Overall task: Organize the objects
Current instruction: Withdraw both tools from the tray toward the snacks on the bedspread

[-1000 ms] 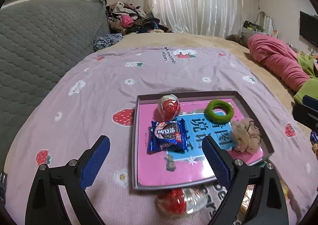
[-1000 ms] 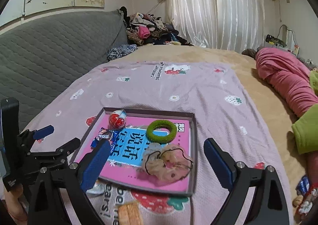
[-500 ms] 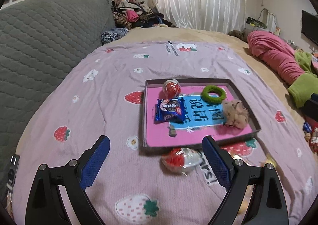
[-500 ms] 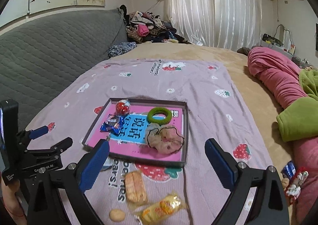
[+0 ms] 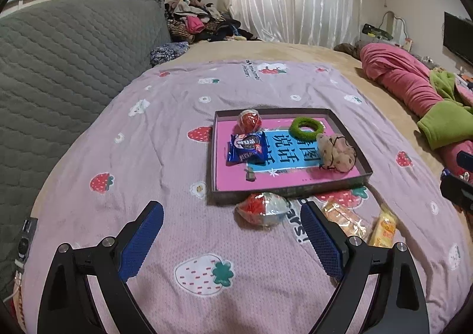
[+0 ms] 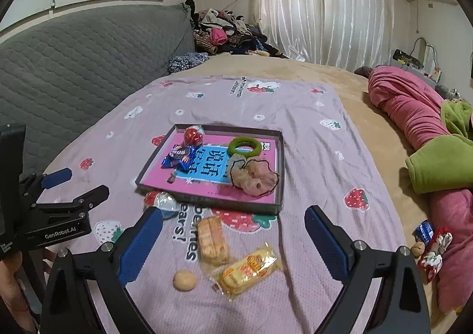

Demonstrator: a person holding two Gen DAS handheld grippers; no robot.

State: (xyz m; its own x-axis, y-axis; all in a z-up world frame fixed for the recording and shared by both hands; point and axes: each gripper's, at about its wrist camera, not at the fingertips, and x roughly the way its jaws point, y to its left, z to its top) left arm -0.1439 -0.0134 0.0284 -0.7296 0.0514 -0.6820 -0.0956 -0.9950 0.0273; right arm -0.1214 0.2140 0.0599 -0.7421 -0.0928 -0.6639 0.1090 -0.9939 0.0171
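A shallow grey tray [image 5: 289, 187] [image 6: 207, 201] with a pink floor lies on the purple strawberry blanket. It holds a red foil ball [image 5: 249, 120], a blue snack packet [image 5: 246, 147], a green ring [image 5: 307, 128] and a beige scrunchie [image 5: 337, 153]. In front of the tray lie a red-and-clear wrapped snack [image 5: 263, 207] [image 6: 161, 199], a clear biscuit pack [image 6: 212, 239], a yellow snack pack [image 6: 248, 269] and a round cookie [image 6: 184, 280]. My left gripper [image 5: 232, 241] is open and empty, short of the wrapped snack. My right gripper [image 6: 233, 242] is open and empty above the loose snacks.
A grey quilted headboard [image 5: 59, 68] runs along the left. Rolled pink [image 6: 414, 109] and green [image 6: 437, 162] bedding lies on the right, with more wrapped snacks [image 6: 431, 245] beside it. A clothes pile [image 5: 201, 21] sits at the far end.
Both grippers have pulled back from the tray, so it looks smaller and the loose snacks in front of it have come into view. Both jaws stay open.
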